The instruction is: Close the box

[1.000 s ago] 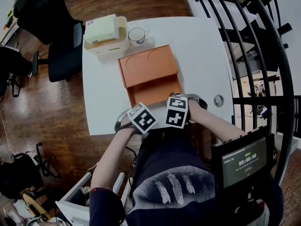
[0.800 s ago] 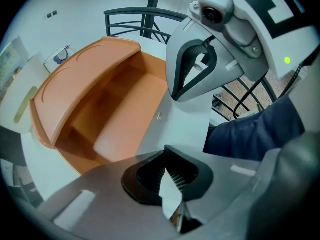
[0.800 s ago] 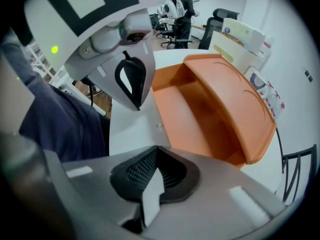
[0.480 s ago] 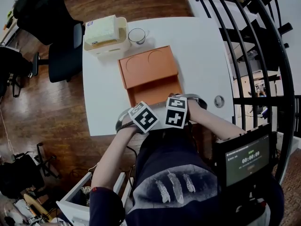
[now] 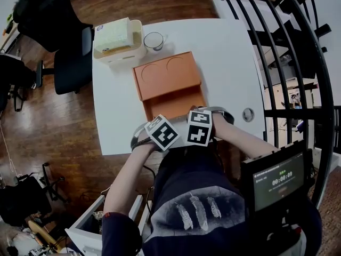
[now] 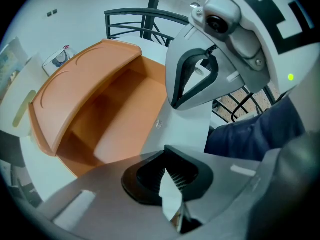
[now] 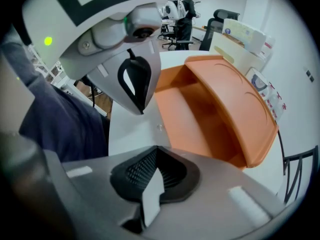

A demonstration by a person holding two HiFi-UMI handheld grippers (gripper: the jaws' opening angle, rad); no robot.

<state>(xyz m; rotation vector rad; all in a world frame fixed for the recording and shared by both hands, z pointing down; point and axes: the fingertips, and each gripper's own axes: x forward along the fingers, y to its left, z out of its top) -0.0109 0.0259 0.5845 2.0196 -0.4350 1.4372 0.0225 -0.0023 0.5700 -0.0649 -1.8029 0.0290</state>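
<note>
The orange box (image 5: 169, 87) lies open on the white table (image 5: 229, 57). Its lid (image 5: 166, 72) leans back on the far side and its empty tray (image 5: 176, 104) faces me. Both grippers hang at the table's front edge, just before the tray, tips pointing at each other. In the head view their marker cubes hide the jaws. The left gripper (image 6: 170, 184) is shut on nothing, and the right gripper view shows its tips (image 7: 140, 109) closed to a point. The right gripper (image 7: 152, 184) is shut and empty too, a closed wedge (image 6: 174, 101) in the left gripper view. Neither touches the box.
A cream bin holding a pale yellow pack (image 5: 118, 38) and a glass cup (image 5: 154, 40) stand behind the box. A small round object (image 5: 248, 113) lies at the table's right edge. A black chair (image 5: 66, 47) stands left, a black railing (image 5: 301, 63) right.
Almost nothing: each gripper has shifted slightly in the other's view. The box has not moved and its lid stays up.
</note>
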